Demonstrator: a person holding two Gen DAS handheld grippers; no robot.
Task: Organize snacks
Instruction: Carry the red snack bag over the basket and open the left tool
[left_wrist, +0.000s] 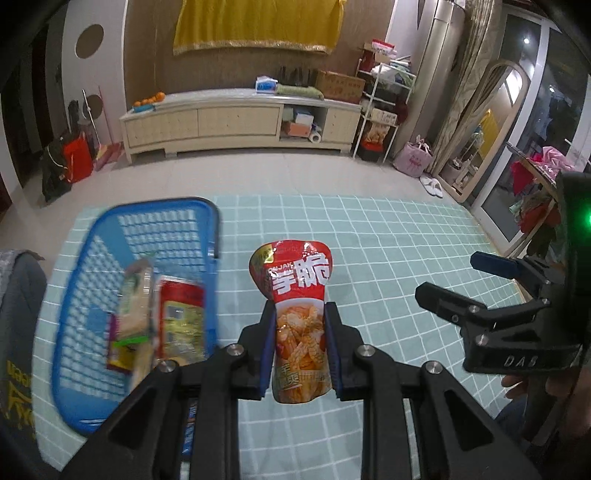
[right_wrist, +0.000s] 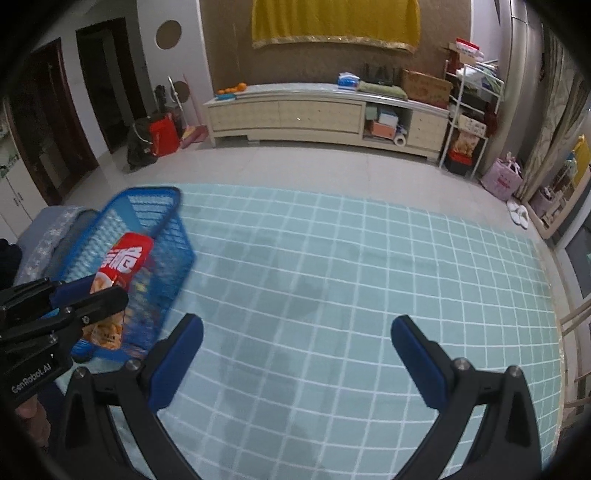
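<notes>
My left gripper (left_wrist: 300, 314) is shut on a red snack pouch (left_wrist: 298, 295) with white characters and a picture of chips, held upright above the table. The same red snack pouch (right_wrist: 118, 273) shows at the left of the right wrist view, pinched by the left gripper (right_wrist: 92, 295) in front of the basket. A blue plastic basket (left_wrist: 92, 266) stands at the left on the table and holds other snack packets (left_wrist: 162, 325). My right gripper (right_wrist: 295, 325) is open with nothing between its fingers, above the cloth; the right gripper (left_wrist: 450, 277) also appears at the right of the left wrist view.
A light green checked tablecloth (right_wrist: 351, 277) covers the table. A grey cushioned seat (right_wrist: 55, 229) sits beyond the basket (right_wrist: 162, 229). Past the table's far edge lies tiled floor, then a long cream cabinet (left_wrist: 240, 122) and cluttered shelves.
</notes>
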